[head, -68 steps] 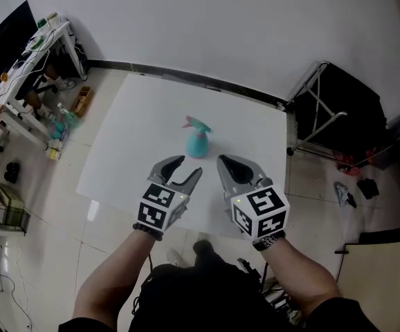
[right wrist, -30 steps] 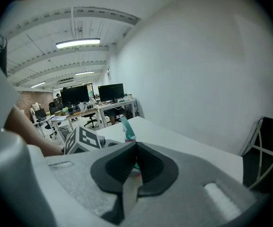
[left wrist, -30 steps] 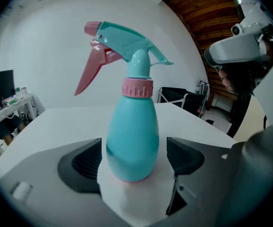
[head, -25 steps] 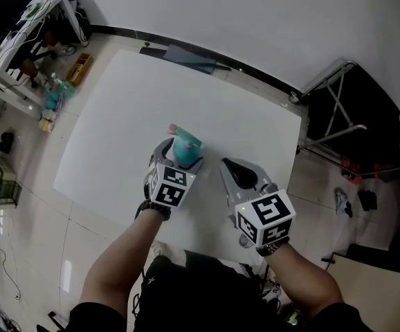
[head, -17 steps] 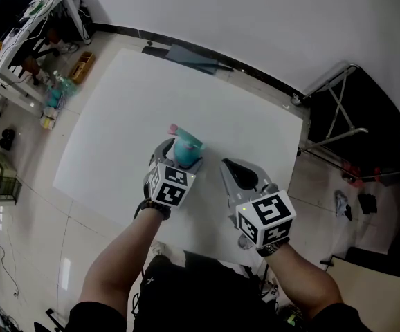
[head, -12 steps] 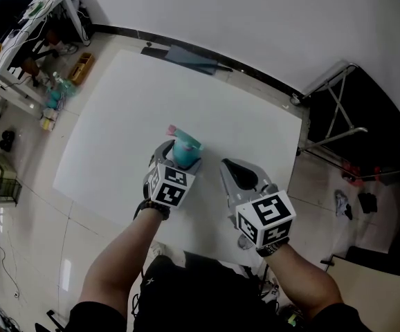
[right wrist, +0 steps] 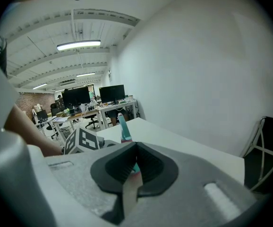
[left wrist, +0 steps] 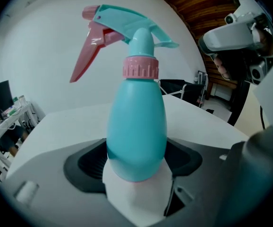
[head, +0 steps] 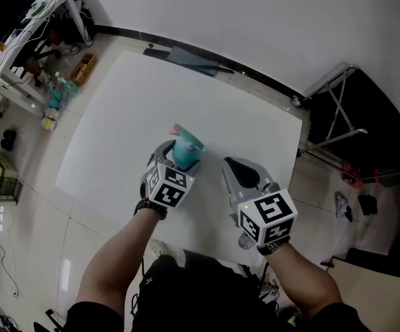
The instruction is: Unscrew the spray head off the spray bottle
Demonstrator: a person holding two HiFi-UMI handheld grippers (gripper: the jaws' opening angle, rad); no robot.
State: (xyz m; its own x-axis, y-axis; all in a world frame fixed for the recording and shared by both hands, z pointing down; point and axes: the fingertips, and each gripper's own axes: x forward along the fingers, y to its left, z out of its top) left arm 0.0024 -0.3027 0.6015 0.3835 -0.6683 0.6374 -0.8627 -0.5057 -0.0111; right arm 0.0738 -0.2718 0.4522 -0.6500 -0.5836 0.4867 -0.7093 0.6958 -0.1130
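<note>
Your left gripper [head: 179, 156] has reached the spray bottle [head: 186, 144] mid-frame, jaws just closing onto its teal body; your right gripper [head: 233, 166], pressed together, hangs just right.

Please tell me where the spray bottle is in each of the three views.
Head view: spray bottle near the centre.
Left gripper view: fills the middle, upright.
Right gripper view: small, left of centre, only its top shows.
Shared landmark: the white table under it.
</note>
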